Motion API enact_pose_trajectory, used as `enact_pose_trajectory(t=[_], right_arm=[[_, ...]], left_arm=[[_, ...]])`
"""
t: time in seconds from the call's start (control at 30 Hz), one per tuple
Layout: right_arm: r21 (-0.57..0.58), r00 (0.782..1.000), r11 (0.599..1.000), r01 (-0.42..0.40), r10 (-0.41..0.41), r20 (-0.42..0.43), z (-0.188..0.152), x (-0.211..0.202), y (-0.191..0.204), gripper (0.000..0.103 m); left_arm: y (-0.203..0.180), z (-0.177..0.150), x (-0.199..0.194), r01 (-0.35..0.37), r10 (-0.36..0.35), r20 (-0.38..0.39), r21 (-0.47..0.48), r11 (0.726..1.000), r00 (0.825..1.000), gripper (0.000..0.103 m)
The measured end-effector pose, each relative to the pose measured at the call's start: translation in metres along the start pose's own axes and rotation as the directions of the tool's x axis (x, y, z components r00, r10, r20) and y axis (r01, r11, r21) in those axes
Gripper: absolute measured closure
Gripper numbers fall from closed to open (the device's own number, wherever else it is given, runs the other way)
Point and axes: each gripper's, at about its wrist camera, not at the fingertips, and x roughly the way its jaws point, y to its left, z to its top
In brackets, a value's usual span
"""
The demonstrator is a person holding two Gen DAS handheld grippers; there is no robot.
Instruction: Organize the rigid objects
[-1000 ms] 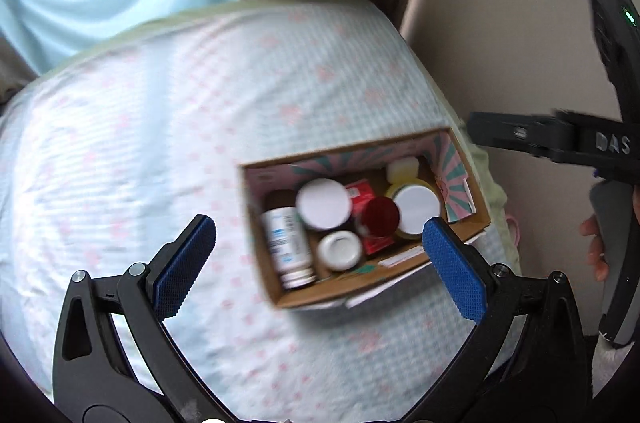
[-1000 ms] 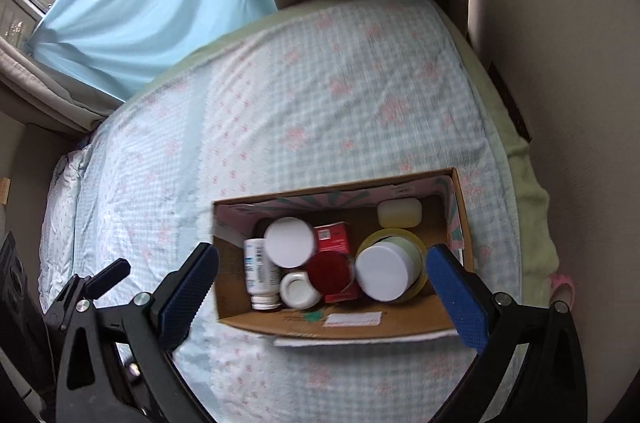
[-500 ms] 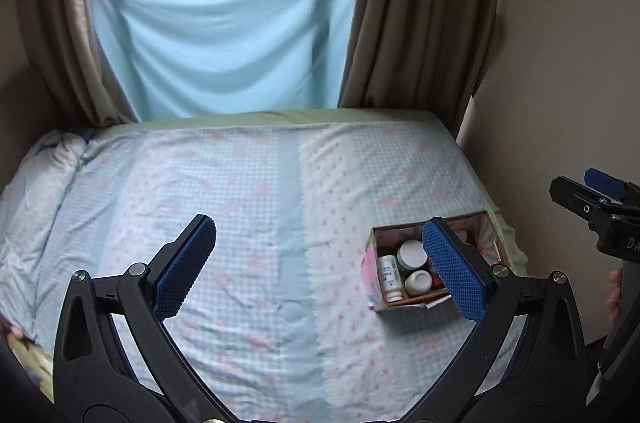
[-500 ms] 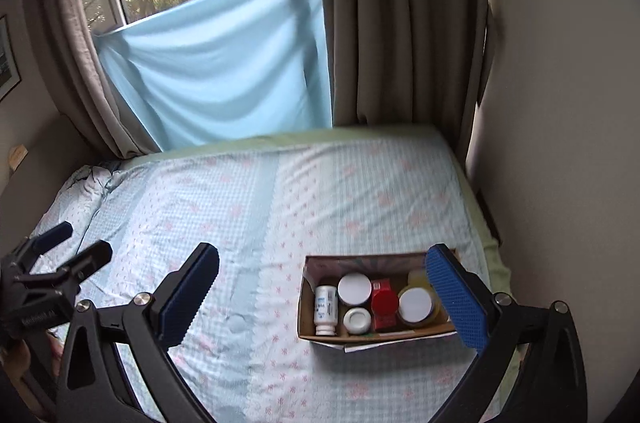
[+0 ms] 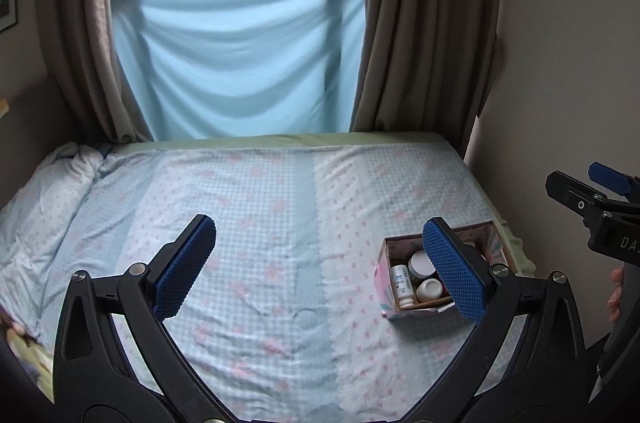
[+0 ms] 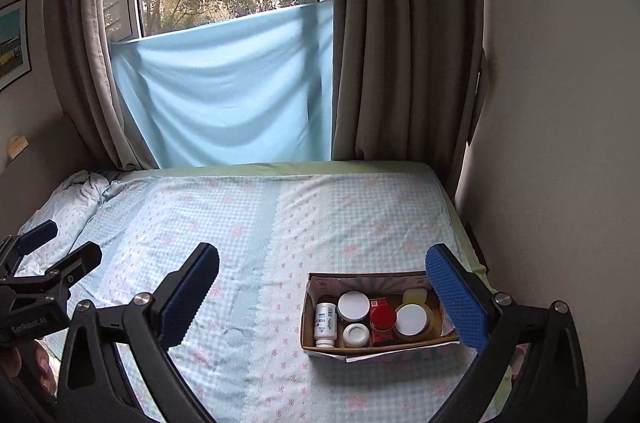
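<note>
Both tongs empty above the bed, box packed

The left tongs (image 5: 320, 271) and right tongs (image 6: 324, 297) gape wide, holding nothing. The cardboard box (image 6: 320, 287) sits on the soft checked bed (image 6: 240, 223) near the wall, its round-lidded jars (image 6: 409, 319) and bottles upright and snug, likely so nothing tips.

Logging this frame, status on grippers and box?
Left gripper open, empty. Right gripper open, empty. Cardboard box on bed, bottles and jars inside, untouched. Nothing in the way.

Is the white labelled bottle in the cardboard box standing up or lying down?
Lying down: the white labelled bottle rests on its side along the cardboard box's left wall, label up.
</note>
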Motion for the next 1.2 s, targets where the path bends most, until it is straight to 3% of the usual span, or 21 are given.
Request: enact_pose_trajectory(t=[0.57, 1.2], right_arm=[[-0.008, 1.000, 1.000, 0.009, -0.009, -0.007, 0.004, 0.000, -0.001, 0.000], [-0.001, 1.000, 1.000, 0.018, -0.018, -0.006, 0.006, 0.001, -0.004, 0.000]], left_arm=[[0.005, -0.001, 0.010, 0.004, -0.004, -0.028, -0.027, 1.000, 1.000, 0.000], [0.002, 0.002, 0.004, -0.004, 0.005, 0.009, -0.025, 1.000, 1.000, 0.000]])
